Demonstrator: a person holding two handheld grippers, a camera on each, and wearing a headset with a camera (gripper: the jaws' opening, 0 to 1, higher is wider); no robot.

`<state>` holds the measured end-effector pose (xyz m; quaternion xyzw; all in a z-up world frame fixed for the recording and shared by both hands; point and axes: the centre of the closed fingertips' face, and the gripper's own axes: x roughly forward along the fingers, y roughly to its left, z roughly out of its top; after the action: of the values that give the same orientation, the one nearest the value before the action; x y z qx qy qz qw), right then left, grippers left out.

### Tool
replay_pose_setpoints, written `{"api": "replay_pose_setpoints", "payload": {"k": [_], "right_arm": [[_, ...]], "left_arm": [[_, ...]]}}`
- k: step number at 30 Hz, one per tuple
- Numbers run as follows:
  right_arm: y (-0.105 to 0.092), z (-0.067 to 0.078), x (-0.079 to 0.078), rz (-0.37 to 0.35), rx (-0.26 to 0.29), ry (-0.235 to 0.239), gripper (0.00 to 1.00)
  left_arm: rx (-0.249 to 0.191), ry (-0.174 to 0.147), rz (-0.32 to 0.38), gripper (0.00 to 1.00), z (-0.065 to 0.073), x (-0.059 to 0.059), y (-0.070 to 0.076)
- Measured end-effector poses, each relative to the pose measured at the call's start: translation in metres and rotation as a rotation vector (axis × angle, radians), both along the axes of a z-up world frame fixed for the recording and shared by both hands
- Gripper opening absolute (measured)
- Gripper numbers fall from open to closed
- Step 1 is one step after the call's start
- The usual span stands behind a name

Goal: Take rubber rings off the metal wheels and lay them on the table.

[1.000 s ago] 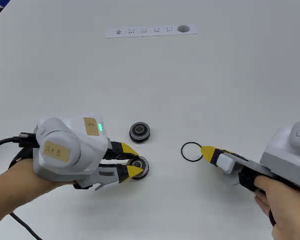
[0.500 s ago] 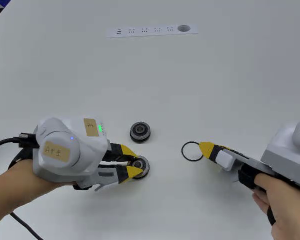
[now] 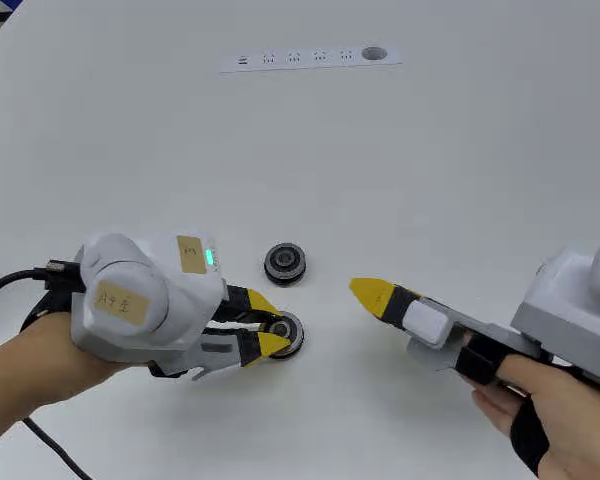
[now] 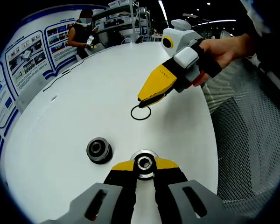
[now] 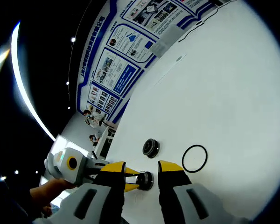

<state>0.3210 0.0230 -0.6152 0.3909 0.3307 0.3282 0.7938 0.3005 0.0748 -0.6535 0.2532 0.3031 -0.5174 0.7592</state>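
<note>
The right tool (image 3: 372, 293) has swung left over the counter (image 3: 450, 150) since 1 second ago. Its yellow tip has left the rubber ring (image 4: 140, 112) and drawn nearer the wheel (image 3: 283, 333) gripped by the left tool (image 3: 269, 325). In its own view the right tool's 2 jaws stand spread. The left tool's jaws remain pinched on the wheel, in the same spot.

In the head view the right tool's body now hides the ring. The left gripper view shows it as a thin black loop lying flat on the counter just below the right tool's tip. The left tool's jaws cover part of the held wheel, which has a silver hub; whether it carries rubber is unclear. A second wheel (image 3: 284, 263), dark-banded, lies free nearby. A power strip (image 3: 310, 57) lies far back.
</note>
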Motion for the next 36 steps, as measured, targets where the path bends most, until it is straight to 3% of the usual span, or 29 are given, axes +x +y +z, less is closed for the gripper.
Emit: {"api": "replay_pose_setpoints", "payload": {"k": [1,16,36], "right_arm": [[0.006,-0.001,-0.003,0.008,0.034,0.027,0.31],[0.044,-0.021,-0.019,0.118,0.039,0.096,0.43],[0.054,-0.027,-0.025,0.167,0.042,0.134,0.44]], "left_arm": [[-0.002,0.001,0.000,0.13,0.000,0.000,0.000],[-0.016,0.004,-0.007,0.13,0.000,0.000,0.000],[0.000,-0.002,-0.017,0.13,-0.001,0.000,0.000]]}}
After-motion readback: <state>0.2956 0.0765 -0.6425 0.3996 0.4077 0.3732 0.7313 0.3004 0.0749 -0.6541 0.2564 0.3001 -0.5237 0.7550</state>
